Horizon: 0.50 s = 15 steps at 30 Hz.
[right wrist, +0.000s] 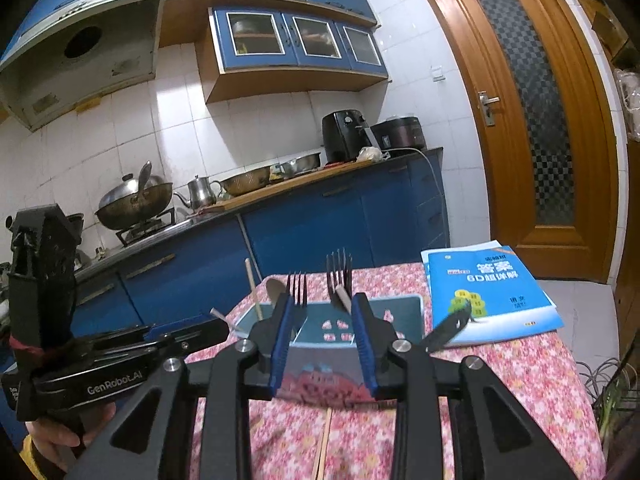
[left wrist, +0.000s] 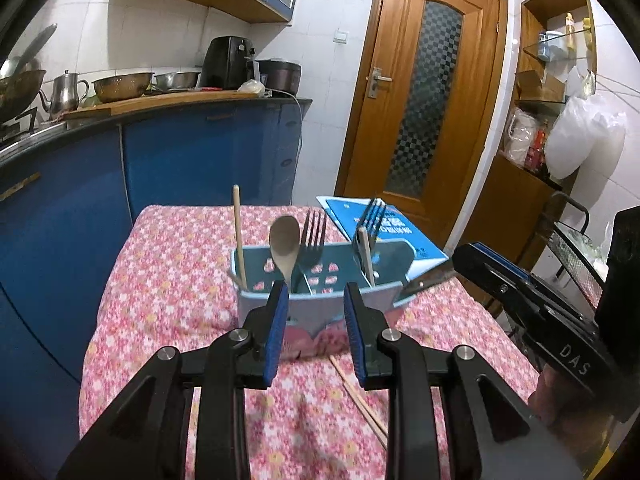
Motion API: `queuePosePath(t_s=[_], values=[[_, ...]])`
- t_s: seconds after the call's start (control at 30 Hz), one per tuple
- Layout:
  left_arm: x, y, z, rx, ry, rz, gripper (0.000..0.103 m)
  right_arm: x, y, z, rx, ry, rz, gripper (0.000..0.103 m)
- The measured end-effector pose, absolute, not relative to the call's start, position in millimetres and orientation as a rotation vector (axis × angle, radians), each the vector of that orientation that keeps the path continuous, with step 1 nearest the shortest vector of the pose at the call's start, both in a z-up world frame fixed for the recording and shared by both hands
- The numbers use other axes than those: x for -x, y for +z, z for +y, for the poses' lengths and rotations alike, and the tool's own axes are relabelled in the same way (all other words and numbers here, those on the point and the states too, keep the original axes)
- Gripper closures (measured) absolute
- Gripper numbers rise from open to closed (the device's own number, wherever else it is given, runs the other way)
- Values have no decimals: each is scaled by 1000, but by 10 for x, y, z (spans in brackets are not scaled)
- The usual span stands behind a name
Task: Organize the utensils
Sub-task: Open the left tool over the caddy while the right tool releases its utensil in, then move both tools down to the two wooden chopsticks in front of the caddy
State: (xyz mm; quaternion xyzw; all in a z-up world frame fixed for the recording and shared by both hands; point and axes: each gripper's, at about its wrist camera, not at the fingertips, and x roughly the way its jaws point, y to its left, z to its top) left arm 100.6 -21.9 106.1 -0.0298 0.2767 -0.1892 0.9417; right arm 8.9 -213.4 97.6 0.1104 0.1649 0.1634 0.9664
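**Cutlery holder filled on the flowered cloth**

The blue holder (left wrist: 320, 280) stands on the pink flowered cloth (left wrist: 168, 280), with a spoon (left wrist: 285, 240), two forks (left wrist: 314, 232) and a wooden stick (left wrist: 239, 232) upright inside. Chopsticks (left wrist: 362, 400) lie on the cloth in front. The left gripper (left wrist: 316, 320) and the right gripper (right wrist: 324, 344) are both narrowly parted, gripping nothing. A blue booklet (right wrist: 488, 292) lies just behind.

both the left claw (left wrist: 316, 300) and right claw (right wrist: 323, 312) hang empty, jaws parted.
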Motion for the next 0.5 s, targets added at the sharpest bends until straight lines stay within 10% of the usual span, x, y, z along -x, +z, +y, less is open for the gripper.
queuePosePath(t_s=[0.5], values=[[-796,763,-246,70,-373,681,75,217,669,-2293,-248,290,466,70]])
